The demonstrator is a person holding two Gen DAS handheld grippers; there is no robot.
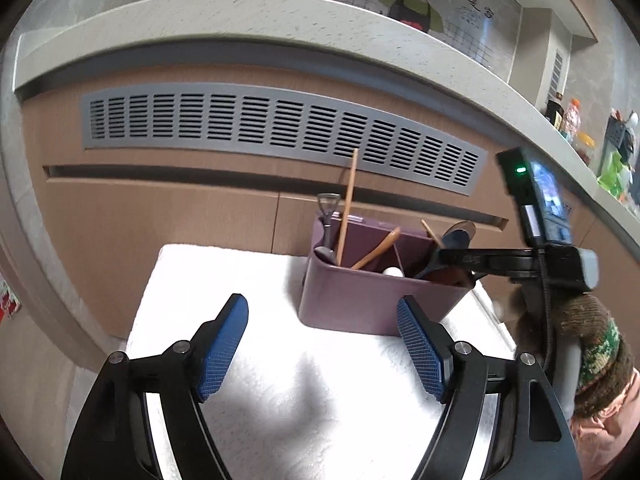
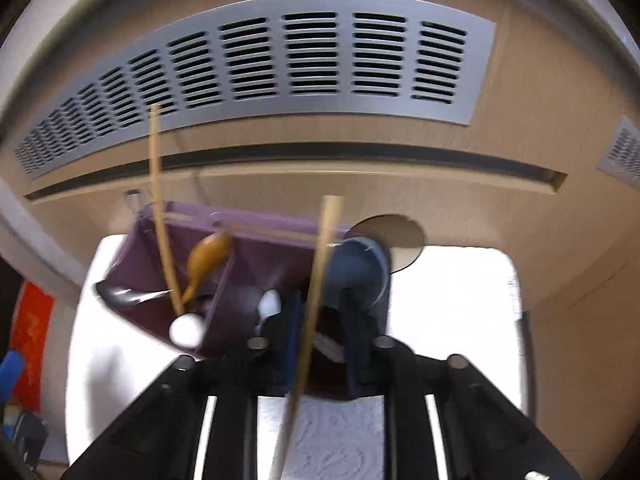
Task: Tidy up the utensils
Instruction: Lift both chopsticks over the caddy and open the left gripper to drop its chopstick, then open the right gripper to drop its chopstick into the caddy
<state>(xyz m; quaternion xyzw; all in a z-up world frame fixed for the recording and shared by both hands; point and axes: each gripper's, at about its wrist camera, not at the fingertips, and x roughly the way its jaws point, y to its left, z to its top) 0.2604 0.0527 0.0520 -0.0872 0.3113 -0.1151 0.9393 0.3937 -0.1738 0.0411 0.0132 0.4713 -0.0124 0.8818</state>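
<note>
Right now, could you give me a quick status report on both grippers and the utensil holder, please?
Left gripper open, empty, short of purple holder. Right gripper over holder's right compartment, closed around blue spoon. Chopstick crosses right gripper's view.

- White towel (image 1: 280, 360) covering the worktop.
- Grey slotted vent panel (image 1: 280, 128) at 12 o'clock, set in the tan cabinet front (image 1: 160, 216).
- Pale stone counter edge (image 1: 256, 16) above it.
- Bottles (image 1: 572, 120) at 2 o'clock.
</note>
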